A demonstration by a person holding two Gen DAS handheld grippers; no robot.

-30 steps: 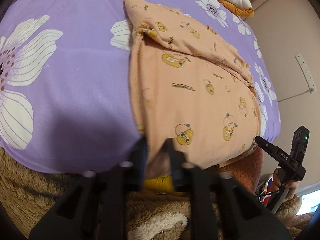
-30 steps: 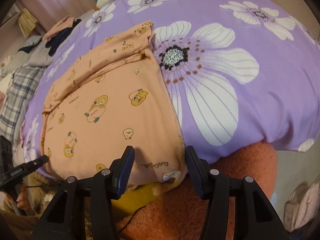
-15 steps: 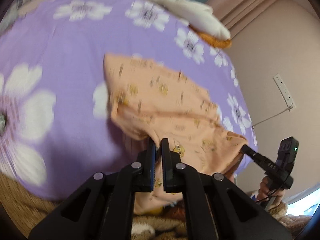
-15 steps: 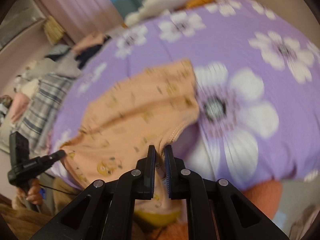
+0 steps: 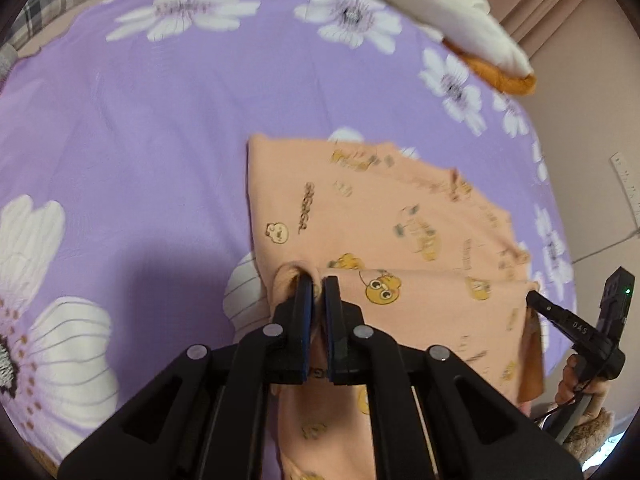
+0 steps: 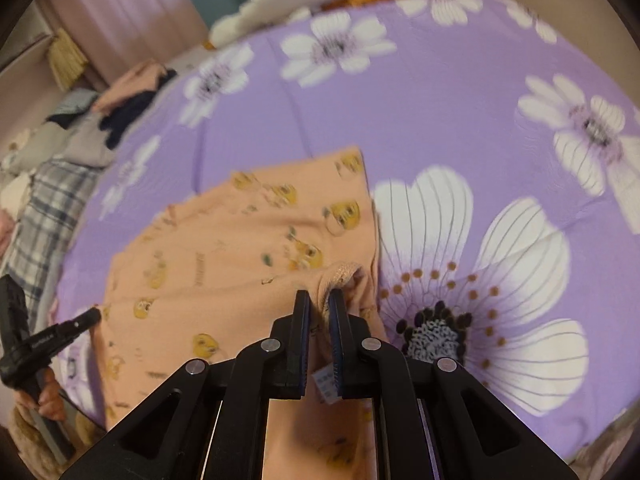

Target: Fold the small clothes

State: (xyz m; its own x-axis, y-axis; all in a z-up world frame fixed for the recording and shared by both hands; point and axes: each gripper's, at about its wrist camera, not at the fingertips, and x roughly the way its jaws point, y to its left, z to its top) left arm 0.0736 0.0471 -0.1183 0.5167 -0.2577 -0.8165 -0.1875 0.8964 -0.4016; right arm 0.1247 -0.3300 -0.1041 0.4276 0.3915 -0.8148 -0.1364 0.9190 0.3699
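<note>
**Operator:** Report garment position and grip status, left side first.

**Technician:** The peach garment (image 5: 400, 232) lies on the purple floral bedsheet (image 5: 140, 140); its near edge is lifted off the sheet. The left gripper (image 5: 314, 292) has its jaws pressed together on a bunched corner of that edge. The right gripper (image 6: 319, 304) is likewise clamped on the opposite corner, next to the sewn-in label (image 6: 325, 384).

**Operator:** Handling properties?

**Technician:** Judged light, soft and limp: thin knit that drapes and sags between the two holds. It is not fragile, but it may slip if the hold is shallow. Take hold at hem corners, keeping the span taut.

**Operator:** Containers?

**Technician:** None visible. Other clothes (image 6: 132, 92) lie loose at the bed's far left side.
</note>
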